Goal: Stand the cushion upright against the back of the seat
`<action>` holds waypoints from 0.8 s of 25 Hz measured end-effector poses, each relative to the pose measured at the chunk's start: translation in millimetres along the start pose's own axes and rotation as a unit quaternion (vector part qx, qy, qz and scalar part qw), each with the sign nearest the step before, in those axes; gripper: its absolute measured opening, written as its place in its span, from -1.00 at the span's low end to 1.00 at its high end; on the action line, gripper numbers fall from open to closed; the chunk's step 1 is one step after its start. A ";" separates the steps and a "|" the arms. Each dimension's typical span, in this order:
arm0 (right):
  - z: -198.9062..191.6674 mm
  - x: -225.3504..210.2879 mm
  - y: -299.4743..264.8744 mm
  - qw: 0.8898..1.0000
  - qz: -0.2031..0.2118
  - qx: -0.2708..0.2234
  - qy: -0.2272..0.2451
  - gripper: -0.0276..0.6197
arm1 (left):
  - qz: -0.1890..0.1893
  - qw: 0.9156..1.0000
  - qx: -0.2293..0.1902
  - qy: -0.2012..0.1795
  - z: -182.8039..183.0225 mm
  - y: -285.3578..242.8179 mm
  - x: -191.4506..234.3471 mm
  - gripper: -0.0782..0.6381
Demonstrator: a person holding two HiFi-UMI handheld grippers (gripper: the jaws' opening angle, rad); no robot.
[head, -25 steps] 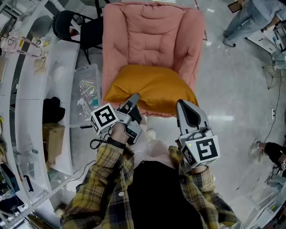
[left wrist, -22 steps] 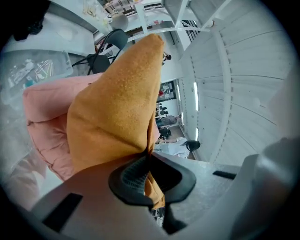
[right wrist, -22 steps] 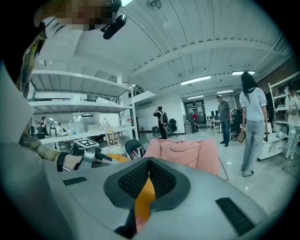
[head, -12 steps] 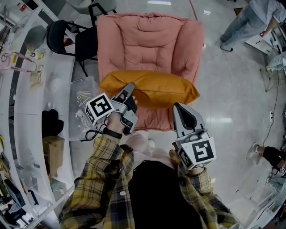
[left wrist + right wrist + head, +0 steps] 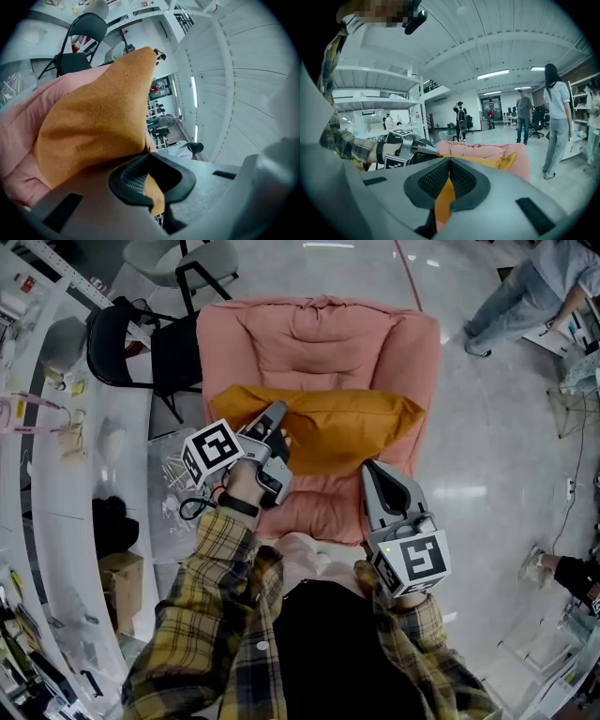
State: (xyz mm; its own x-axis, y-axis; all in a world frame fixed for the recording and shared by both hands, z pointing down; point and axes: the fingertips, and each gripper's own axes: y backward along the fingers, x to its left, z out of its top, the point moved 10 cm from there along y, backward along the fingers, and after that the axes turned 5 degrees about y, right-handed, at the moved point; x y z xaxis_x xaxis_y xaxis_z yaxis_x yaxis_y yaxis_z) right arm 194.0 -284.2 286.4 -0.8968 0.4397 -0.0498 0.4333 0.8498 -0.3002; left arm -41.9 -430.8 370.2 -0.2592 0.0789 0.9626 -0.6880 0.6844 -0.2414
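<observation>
Mustard-yellow fabric cushion [image 5: 337, 423] at centre frame in the head view, long side across, spanning the pink padded armchair [image 5: 319, 329] from arm to arm, in front of the backrest. Contact with the backrest: cannot tell.

Left gripper [image 5: 278, 411] at the cushion's left end; in the left gripper view its jaws are pinched together on a fold of the yellow fabric, and the cushion rises to a peak above them.

Right gripper [image 5: 367, 468] at the cushion's lower right edge; in the right gripper view the jaws are nipped on a thin strip of the same fabric.

Black folding chair [image 5: 141, 334] at upper left. Clear plastic box [image 5: 173, 474] at left of the armchair.
</observation>
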 end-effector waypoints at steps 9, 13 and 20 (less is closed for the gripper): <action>9.3 -18.5 -64.7 1.000 0.005 0.015 -0.007 -0.86 | 0.012 1.000 0.008 0.026 55.9 -58.3 5.5 -0.75; 6.3 -20.9 -84.6 1.000 0.002 0.023 -0.011 -0.86 | 0.016 0.999 0.009 0.042 77.5 -76.8 11.4 -0.74; 2.6 -14.6 -88.7 0.999 -0.013 0.027 -0.015 -0.86 | 0.005 0.998 0.006 0.060 96.2 -92.7 17.3 -0.74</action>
State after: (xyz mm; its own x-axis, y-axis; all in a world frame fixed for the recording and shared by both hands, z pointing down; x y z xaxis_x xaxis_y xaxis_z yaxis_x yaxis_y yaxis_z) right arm 168.4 -366.7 311.3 -0.9104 0.4076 -0.0703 0.4050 0.8438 -0.3522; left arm -47.8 -562.7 397.4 -0.1832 0.1733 0.9677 -0.6943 0.6741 -0.2522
